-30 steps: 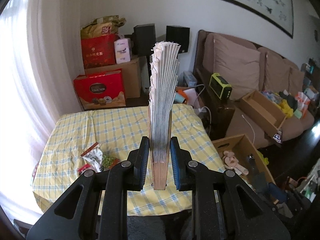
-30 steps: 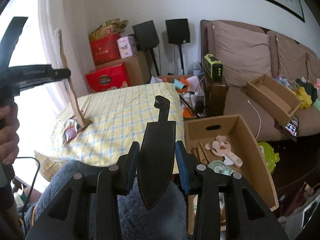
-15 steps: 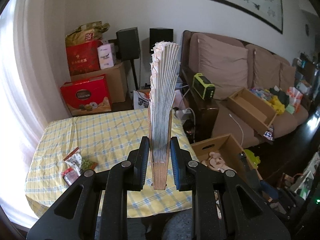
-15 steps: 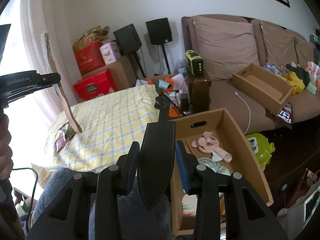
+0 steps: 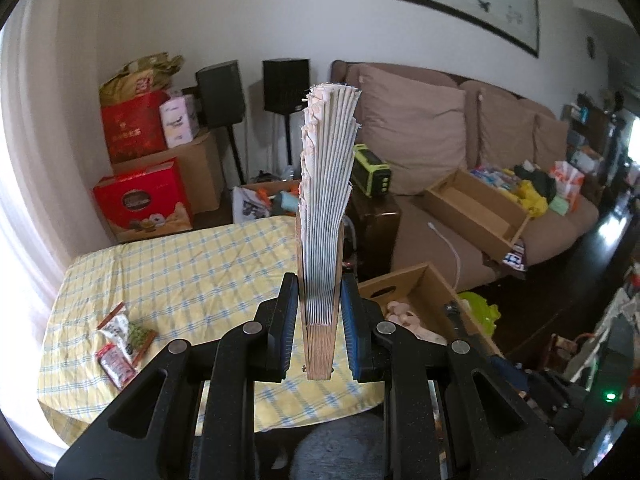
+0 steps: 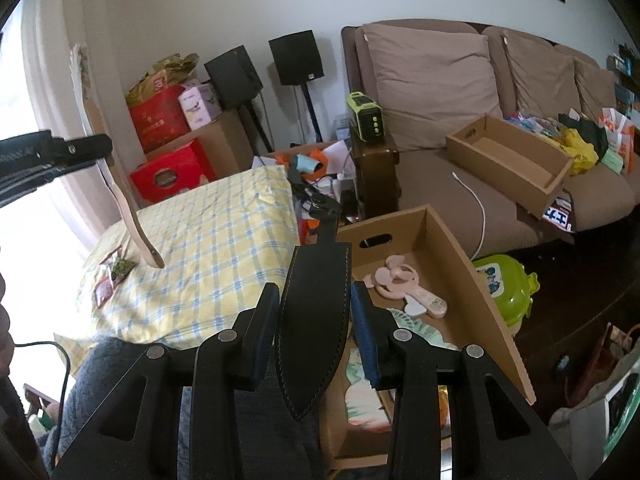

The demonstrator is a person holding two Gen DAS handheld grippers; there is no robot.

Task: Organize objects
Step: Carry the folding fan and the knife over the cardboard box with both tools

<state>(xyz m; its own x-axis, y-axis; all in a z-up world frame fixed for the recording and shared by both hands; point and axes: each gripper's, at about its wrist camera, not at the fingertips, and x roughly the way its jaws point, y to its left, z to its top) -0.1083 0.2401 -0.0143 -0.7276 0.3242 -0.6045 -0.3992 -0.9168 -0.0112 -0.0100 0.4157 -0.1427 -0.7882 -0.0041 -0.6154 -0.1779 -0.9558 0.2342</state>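
Left wrist view: the left claw (image 5: 319,332) grips a folded paper fan (image 5: 325,216) upright at frame centre. The right claw (image 6: 315,320) clamps a black leather knife sheath (image 6: 314,320), lower centre, beside a cardboard box (image 6: 476,280).

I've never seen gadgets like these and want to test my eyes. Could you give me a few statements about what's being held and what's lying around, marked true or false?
1. The left gripper holds a folded fan. True.
2. The right gripper is empty. False: it clamps a black leather sheath.
3. A pink handheld fan lies in the cardboard box by the table. True.
4. The tablecloth is plain red. False: it is yellow with blue checks.
5. Snack packets lie on the tablecloth. True.
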